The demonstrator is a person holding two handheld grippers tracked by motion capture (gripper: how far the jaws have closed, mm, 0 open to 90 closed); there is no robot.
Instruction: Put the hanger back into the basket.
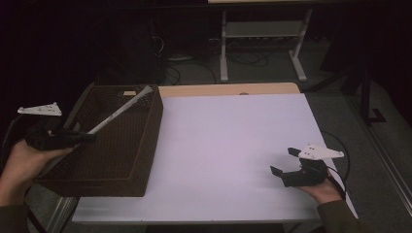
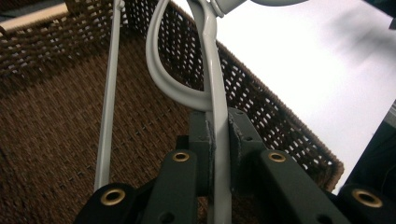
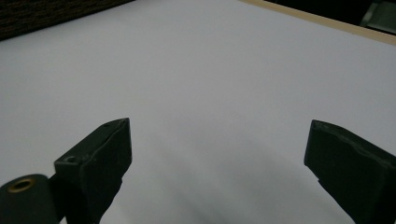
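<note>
we see the left tongs (image 1: 90, 137) clamped on a long pale-grey metal utensil (image 1: 119, 110), which looks like a pair of kitchen tongs or a similar two-armed tool, though we cannot tell exactly what it is. in the left gripper view the black pads pinch one flat arm of the utensil (image 2: 217, 154) between them, and a curved loop of the same grey metal bends away just ahead of the pads. a second thin grey arm runs alongside, off to one side of the left tongs and apart from them. from the left tongs the utensil slants forward and up over the open brown woven basket (image 1: 145, 141), and its far end lies at the basket's far rim. the basket's floor (image 2: 56, 140) lies directly beneath the left tongs, its woven wall rising beyond them. the person's left hand (image 1: 22, 162) holds that gripper at the basket's outer side.

the right tongs (image 1: 284, 161) stand wide apart with nothing between them, held low over the white bench (image 1: 228, 145) in the person's right hand (image 1: 323, 190). in the right gripper view the two black jaws stand at either side with bare white bench (image 3: 210, 93) ahead of them, a dark strip of the basket (image 3: 46, 16) far ahead at one corner. the right tongs are well apart from the basket and the utensil.
</note>
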